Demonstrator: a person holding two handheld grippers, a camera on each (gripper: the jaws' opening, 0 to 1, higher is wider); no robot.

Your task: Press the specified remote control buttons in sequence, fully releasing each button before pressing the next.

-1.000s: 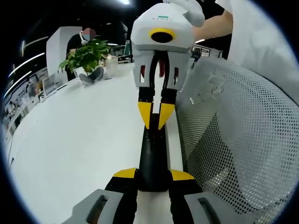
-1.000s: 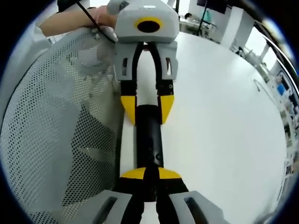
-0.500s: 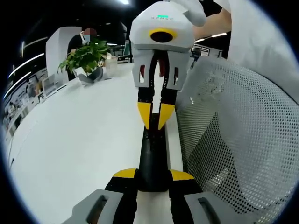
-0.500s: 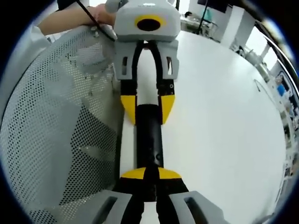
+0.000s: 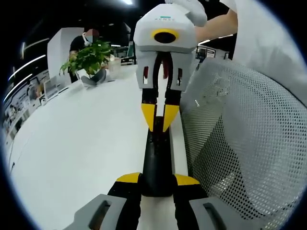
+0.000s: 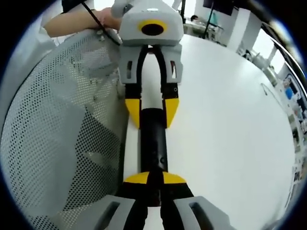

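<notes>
Black remote (image 5: 156,163) lies on the white desk (image 5: 81,153) edge, buttons too dark to read. Left claw (image 5: 157,179) pinches its 6 o'clock end; right claw (image 5: 160,125), entering from 12 o'clock, nearly closed, tips on its far end. Mesh chair back (image 5: 244,143) at 3 o'clock.

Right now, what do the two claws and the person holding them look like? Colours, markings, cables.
Both claws match: a light grey housing with a yellow-ringed black oval on top, grey linkage arms, black fingers capped in yellow. The right claw carries small green lettering on its housing, too small to read. A black cable runs over the hand behind the left claw. The person wears a white sleeve.
</notes>
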